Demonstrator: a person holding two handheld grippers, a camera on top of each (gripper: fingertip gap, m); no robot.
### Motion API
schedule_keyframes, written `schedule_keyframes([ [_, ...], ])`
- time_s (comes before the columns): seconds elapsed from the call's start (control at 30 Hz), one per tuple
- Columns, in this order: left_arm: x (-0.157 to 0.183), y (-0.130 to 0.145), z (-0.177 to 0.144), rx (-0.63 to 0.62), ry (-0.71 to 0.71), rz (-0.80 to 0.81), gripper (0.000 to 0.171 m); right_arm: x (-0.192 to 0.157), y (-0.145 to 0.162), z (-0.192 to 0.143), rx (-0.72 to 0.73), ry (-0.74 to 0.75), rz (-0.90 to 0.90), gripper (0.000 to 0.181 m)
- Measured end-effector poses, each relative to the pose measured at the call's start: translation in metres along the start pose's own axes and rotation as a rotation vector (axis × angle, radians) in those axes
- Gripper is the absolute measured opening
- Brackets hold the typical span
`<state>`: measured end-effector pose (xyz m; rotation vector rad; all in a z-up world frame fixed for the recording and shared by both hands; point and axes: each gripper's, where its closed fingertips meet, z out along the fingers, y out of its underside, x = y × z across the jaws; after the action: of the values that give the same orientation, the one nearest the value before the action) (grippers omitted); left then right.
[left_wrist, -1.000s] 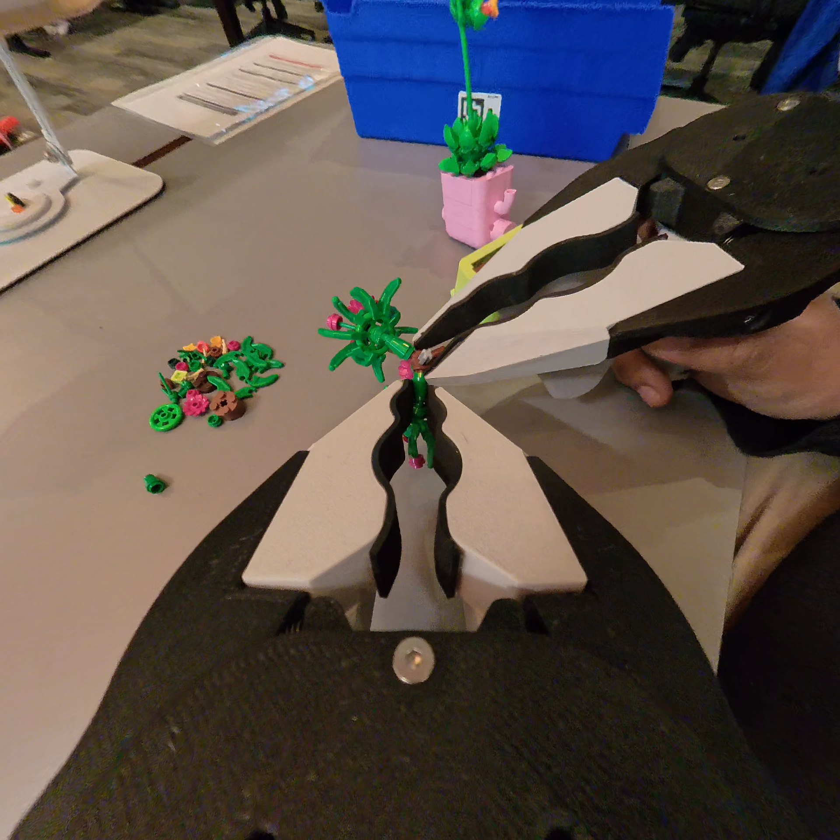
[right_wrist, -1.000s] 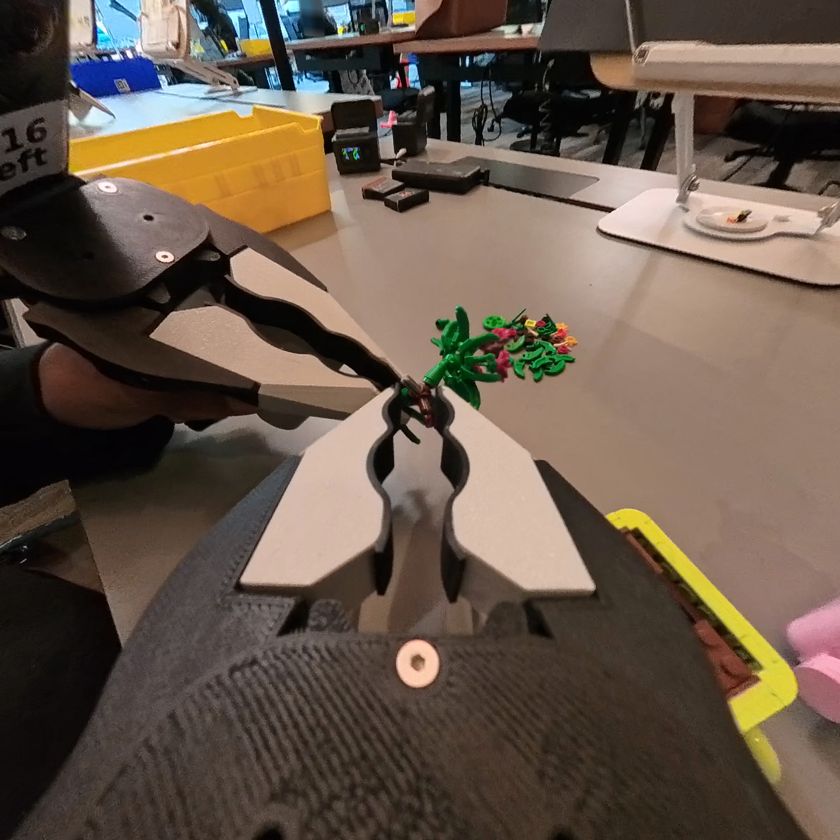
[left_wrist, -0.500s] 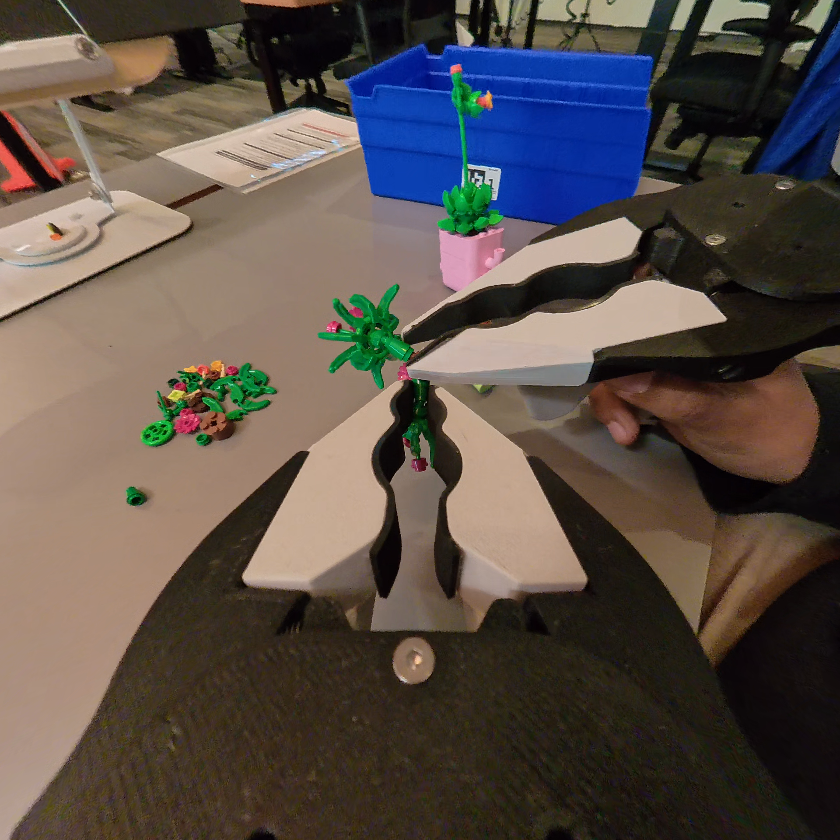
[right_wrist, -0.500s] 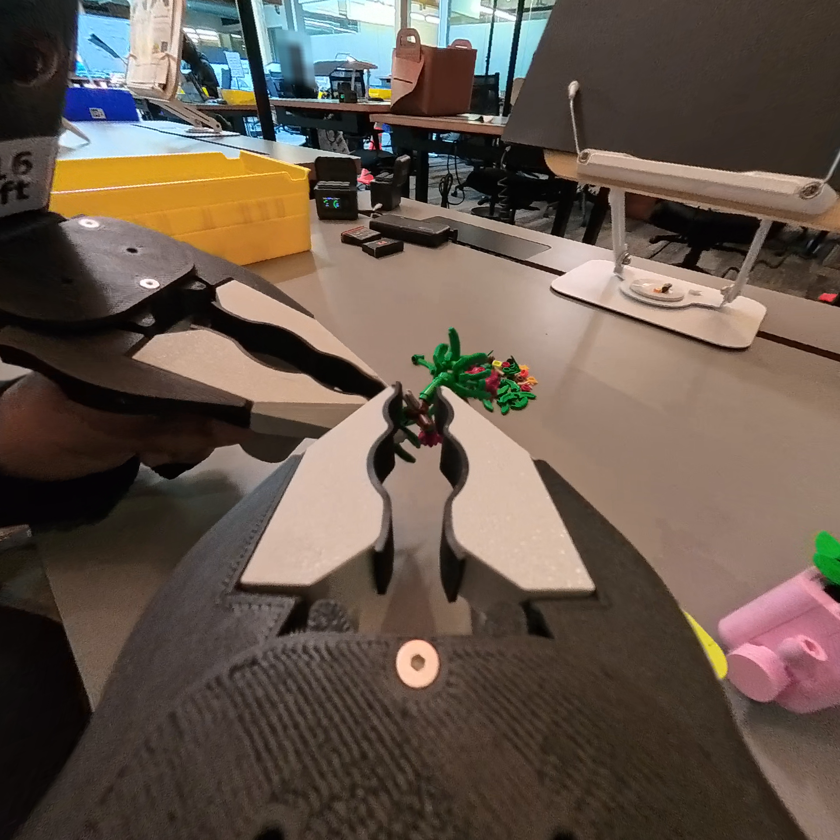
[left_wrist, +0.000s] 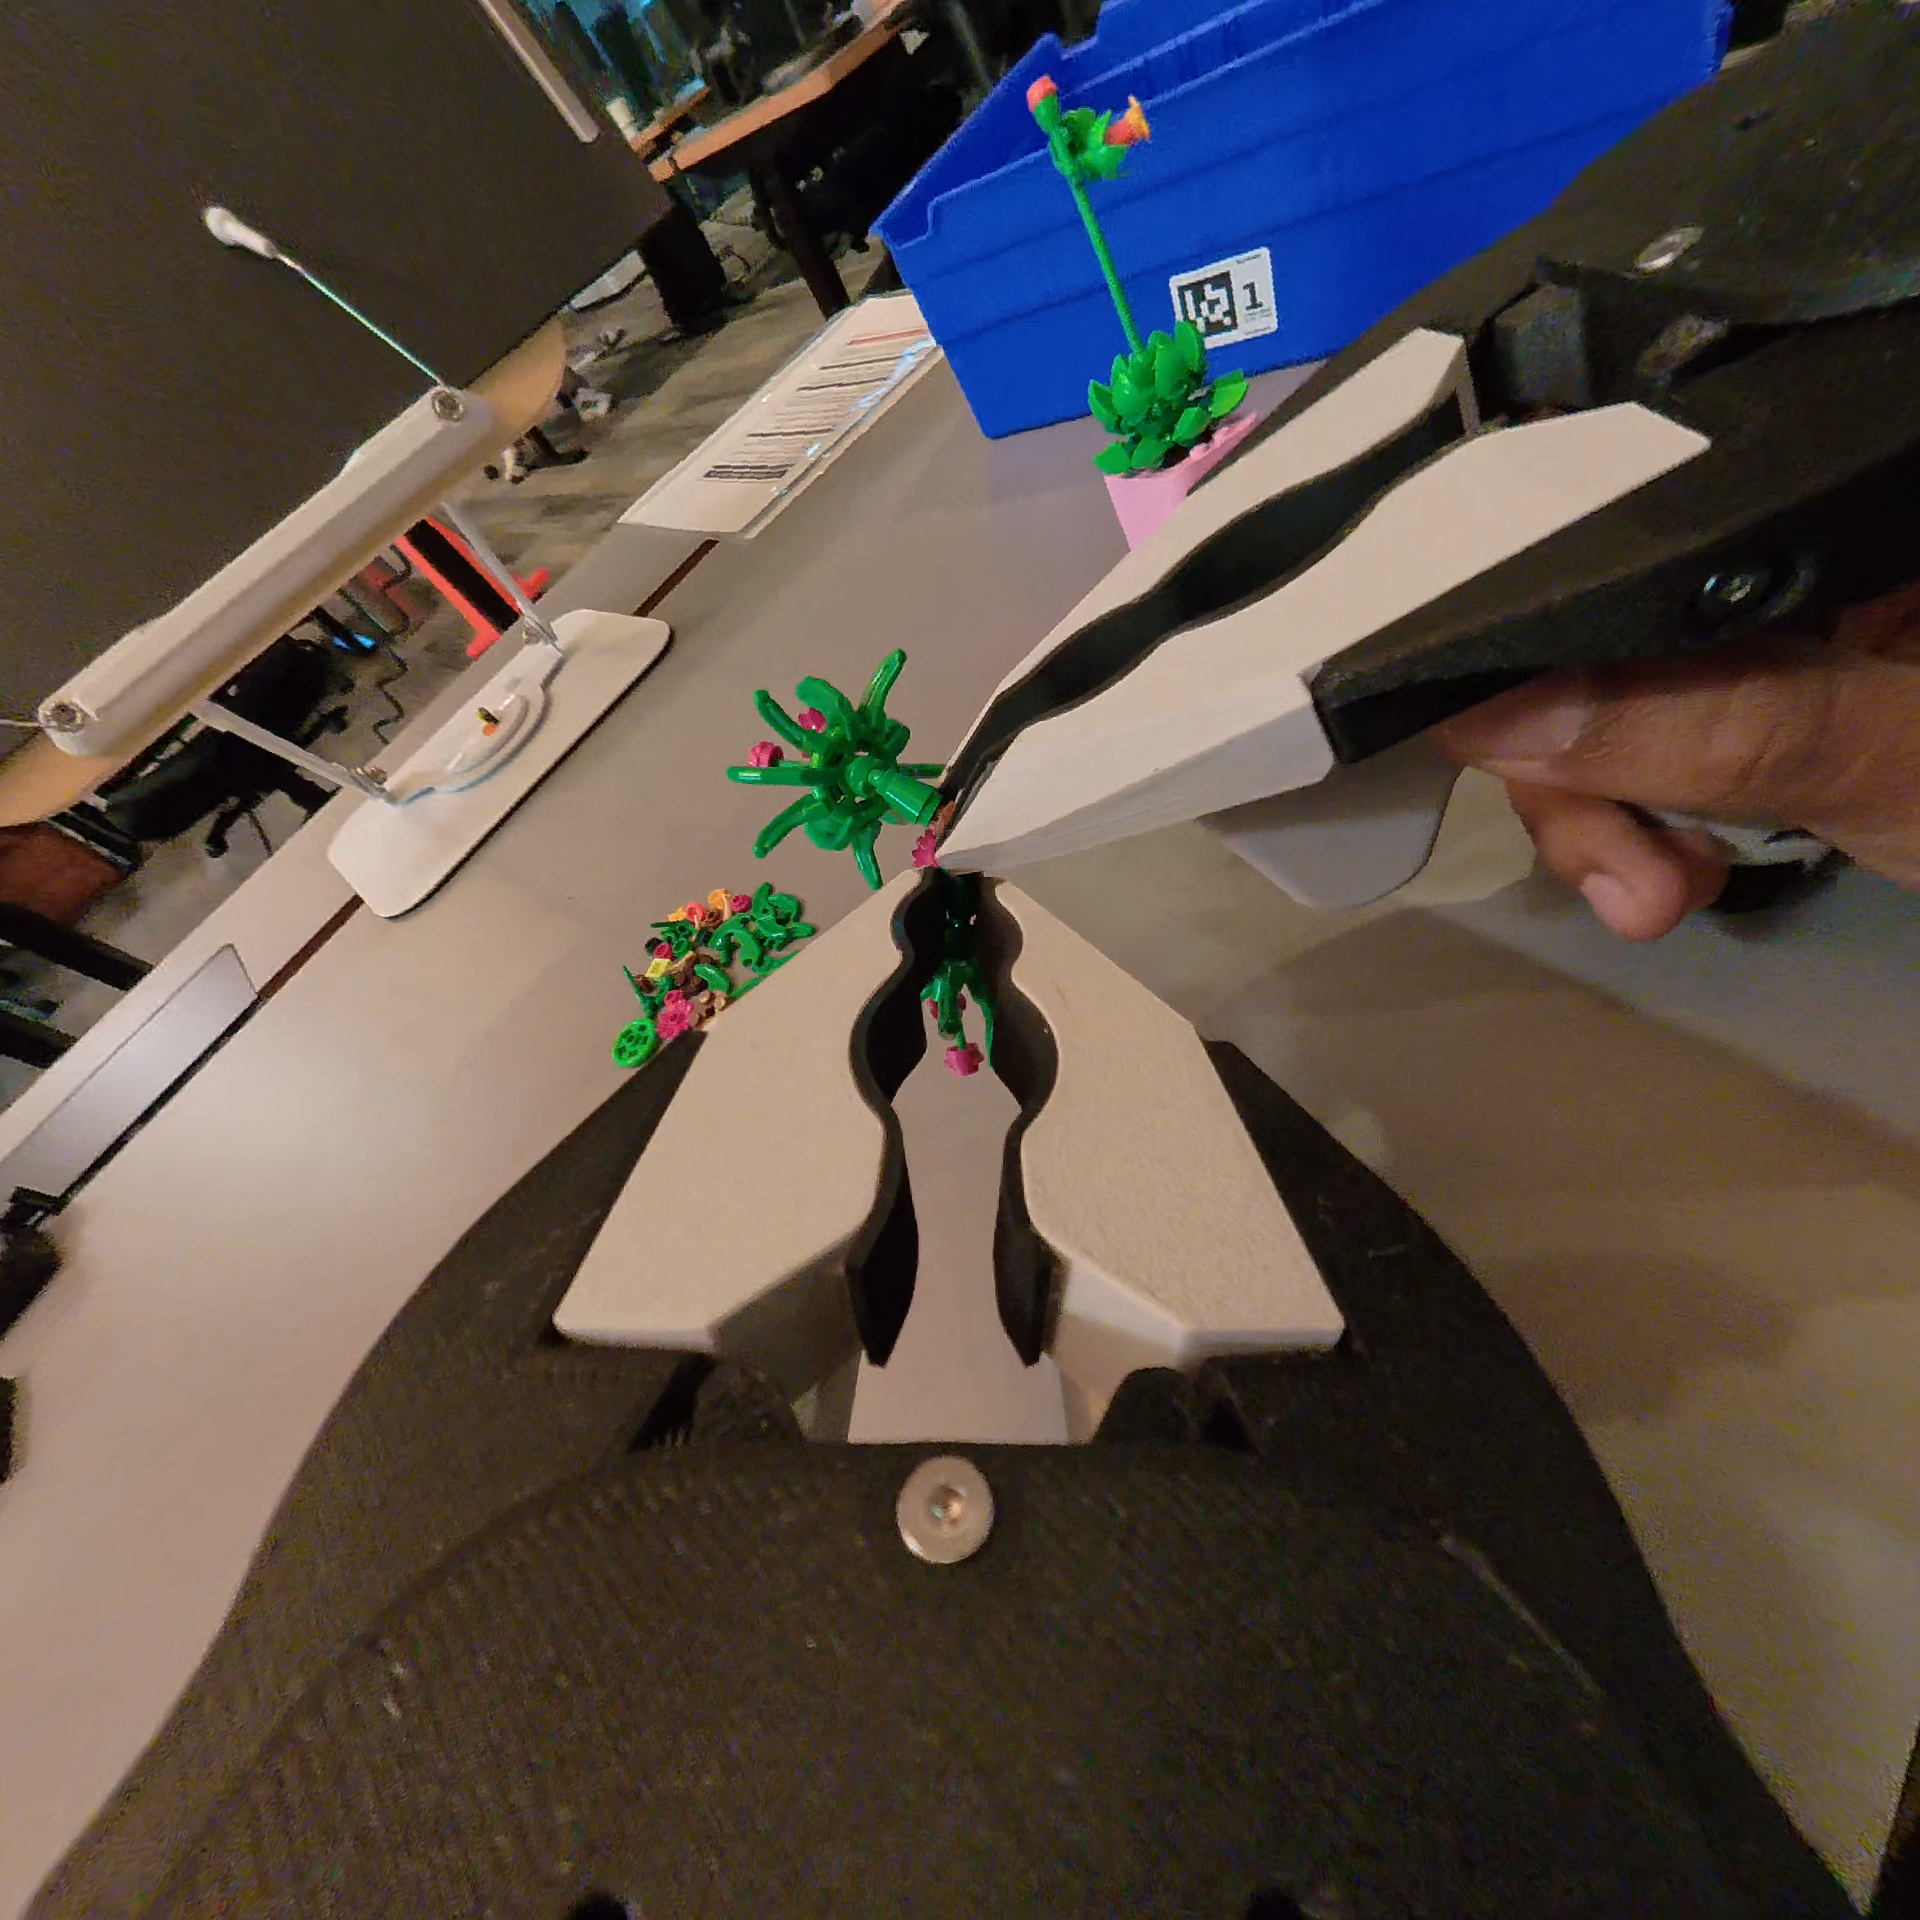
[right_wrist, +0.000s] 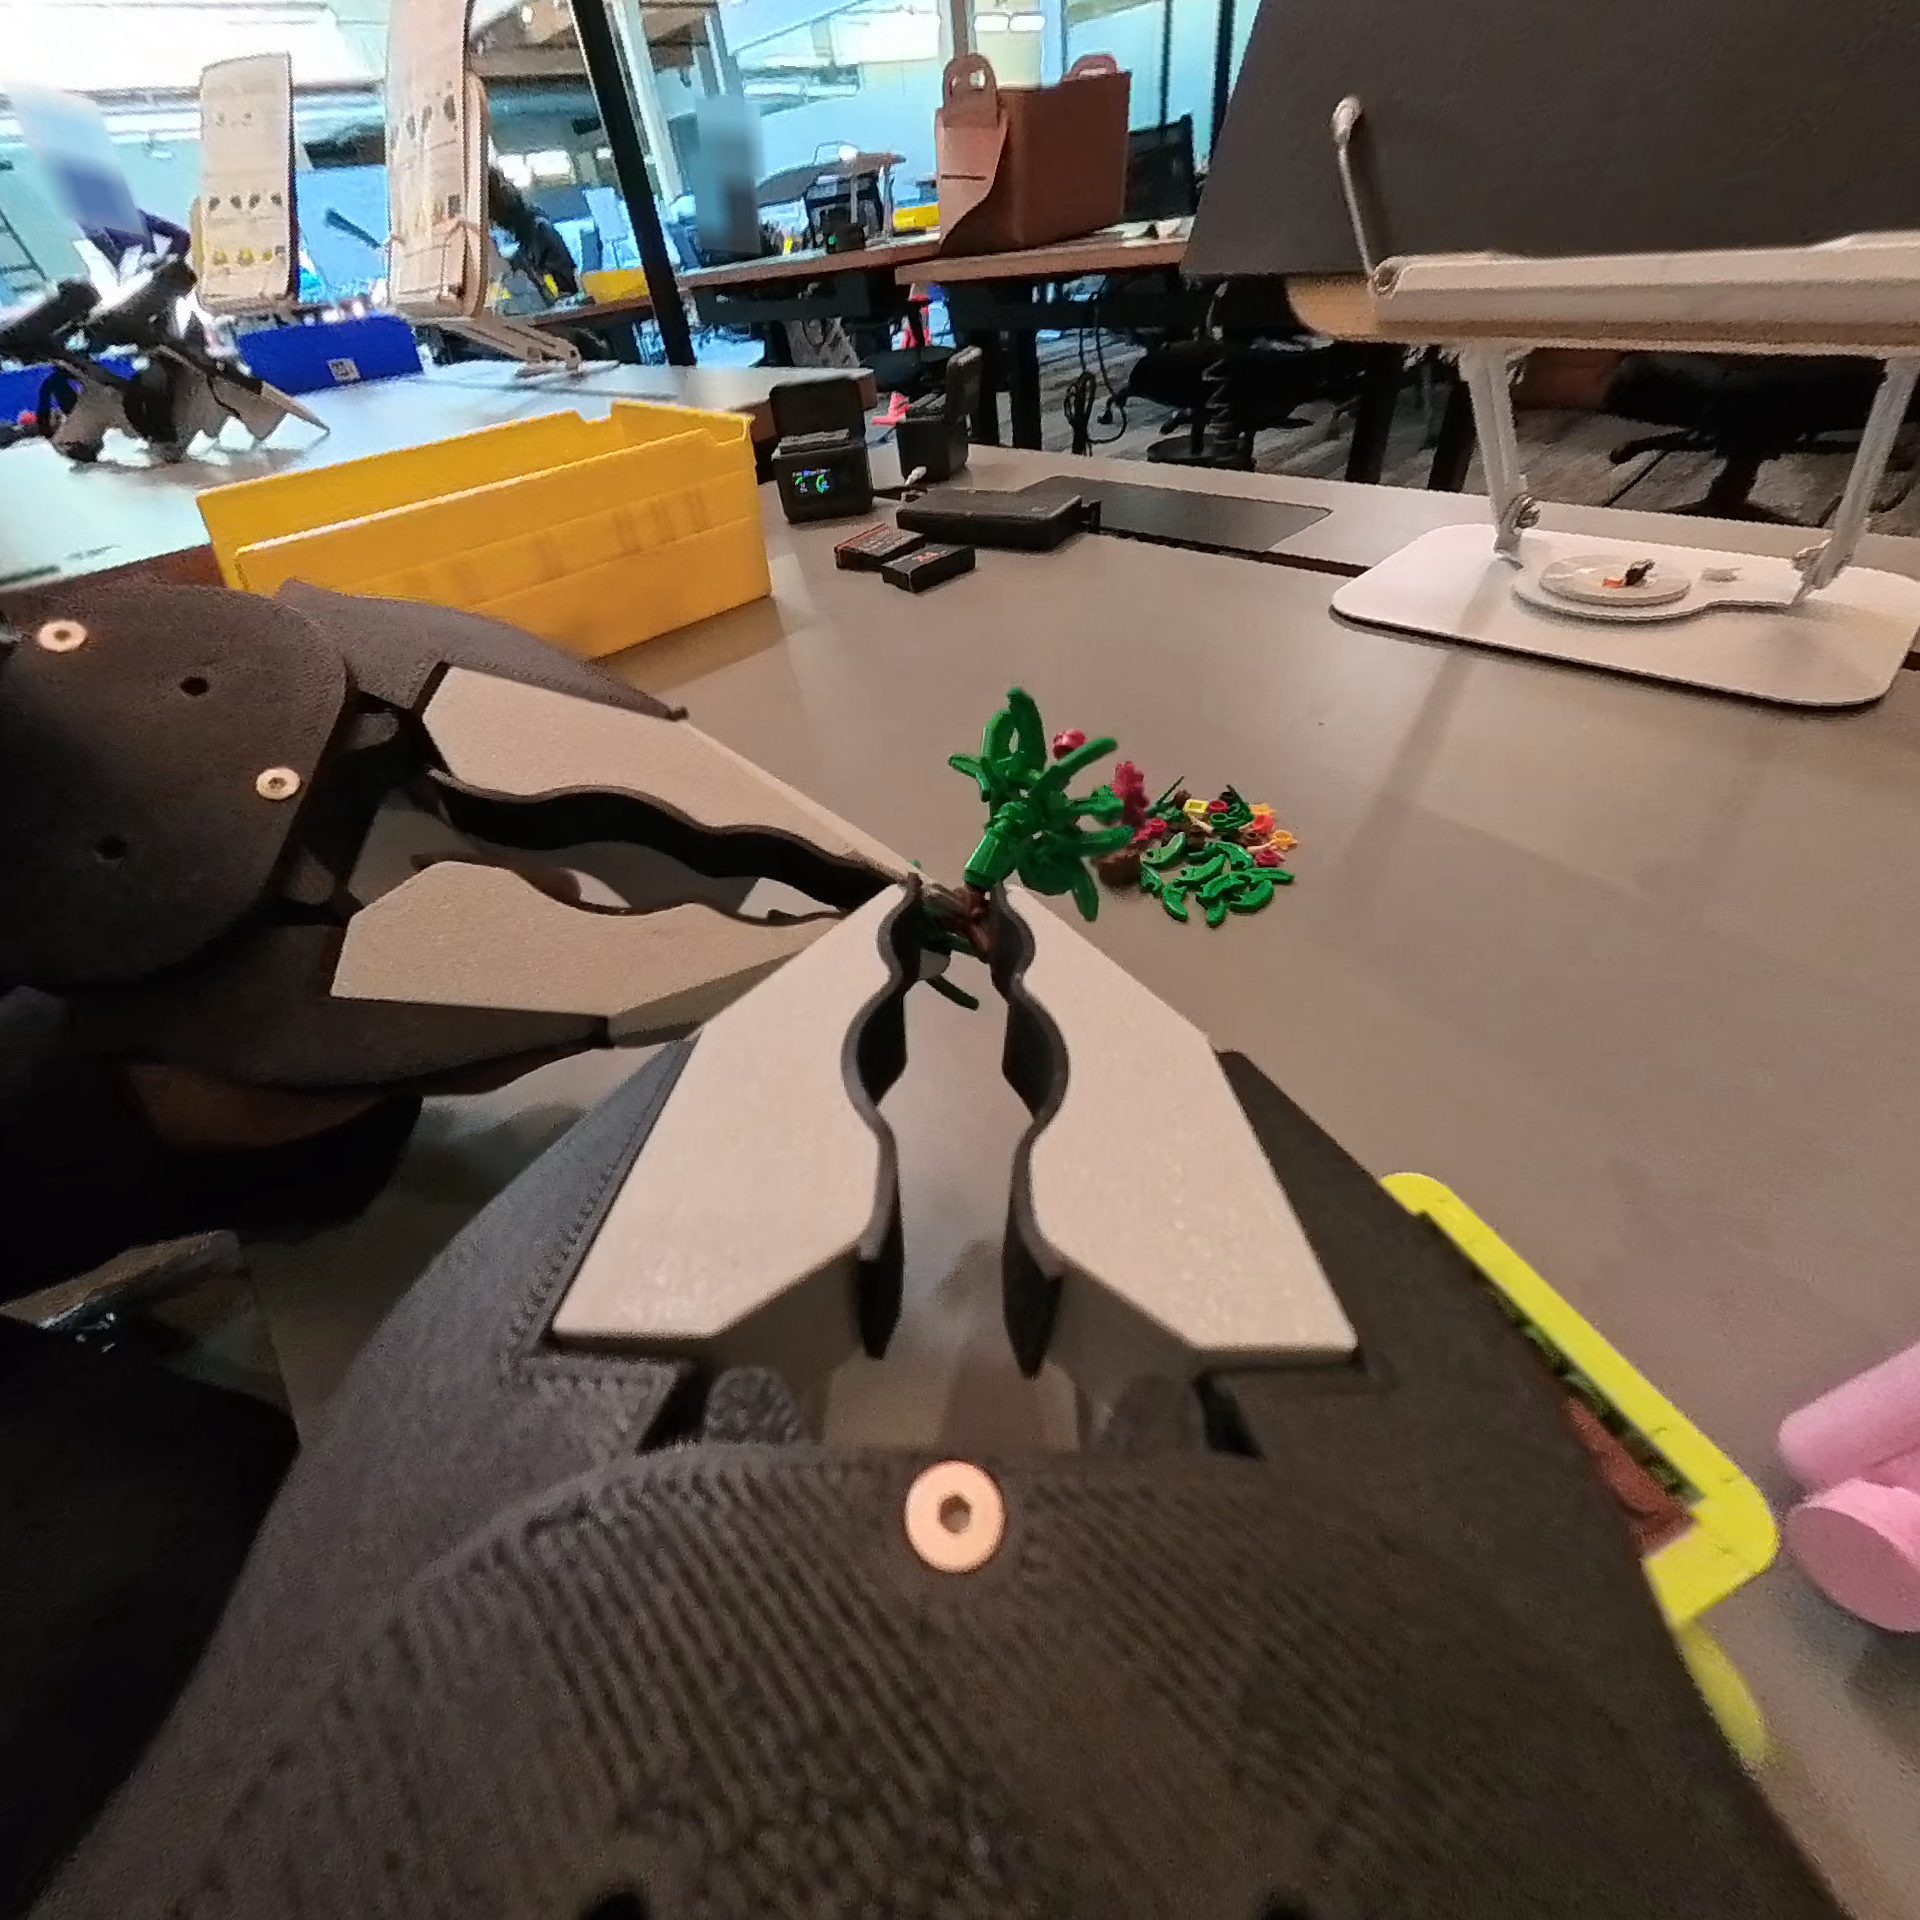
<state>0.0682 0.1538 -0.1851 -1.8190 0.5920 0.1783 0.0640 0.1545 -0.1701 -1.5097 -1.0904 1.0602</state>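
A small toy plant is held between both grippers above the grey table. Its leafy green head with pink buds sticks out past the tips and also shows in the right wrist view. A green sprig with pink buds hangs between my left fingers. My left gripper is shut on the plant's stem. My right gripper is shut on the same stem at a brownish joint. It comes in from the right in the left wrist view. The left gripper comes in from the left in the right wrist view. The tips touch.
A pile of loose green, pink and brown pieces lies on the table beyond the tips. A pink pot with a tall flower stands before a blue bin. A yellow-green frame, yellow bin and white stand sit around. My left and right fingertips are right by each other.
Both grippers stay shut on the toy plant and have risen and tilted together. The left wrist view has rolled, and the table now slopes across it.
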Motion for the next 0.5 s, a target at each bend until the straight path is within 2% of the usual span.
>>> schedule_keyframes([
  [0.27, 0.003, -0.011, -0.002, 0.016, 0.007, -0.052, 0.003, 0.003, -0.009, -0.007, -0.001, 0.049, -0.086, 0.006],
  [0.5, 0.001, -0.004, -0.005, -0.009, 0.004, -0.084, 0.002, -0.001, -0.005, 0.0, -0.016, 0.054, -0.064, 0.006],
])
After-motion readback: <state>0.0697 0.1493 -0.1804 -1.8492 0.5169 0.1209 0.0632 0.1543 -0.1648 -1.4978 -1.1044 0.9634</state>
